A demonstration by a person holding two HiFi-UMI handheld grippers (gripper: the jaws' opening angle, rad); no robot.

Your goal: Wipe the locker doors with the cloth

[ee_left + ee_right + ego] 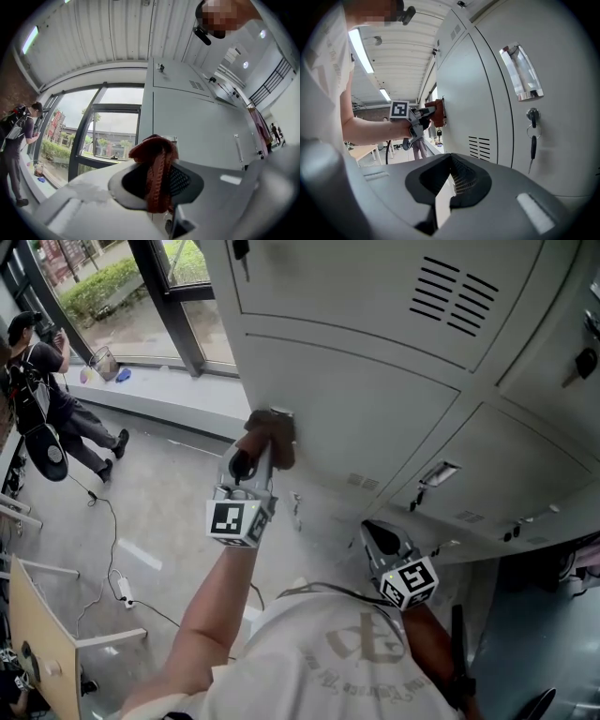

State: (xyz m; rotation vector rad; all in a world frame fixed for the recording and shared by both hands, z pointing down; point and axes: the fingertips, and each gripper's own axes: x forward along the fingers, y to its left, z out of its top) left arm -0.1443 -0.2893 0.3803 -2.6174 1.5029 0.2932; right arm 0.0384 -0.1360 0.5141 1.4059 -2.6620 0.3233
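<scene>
One cloth, rust-brown and knitted, is bunched in the left claw. The jaws are closed on it, with a fold bulging past the tips and a strip hanging back between them. The front of the bundle is pressed against a grey locker door, close to the door's outer edge at the end of the locker bank. Beyond the left claw's tip the door face runs on flat and plain. Above it sits another door with a set of vent slots. To the outer side of the left claw, past the locker's corner, is a dark-framed window with greenery and buildings outside. A person with a backpack stands by it on the grey floor, and a thin cable trails across that floor. The right claw hangs lower, well apart from the cloth. Its jaws are drawn together with only a sliver between them and nothing gripped. Just ahead of it, to its outer side, is another locker door with a recessed metal handle. Under the handle a key dangles from the lock. Further along the same row, from the right claw's view, the left claw and cloth meet the door edge.
</scene>
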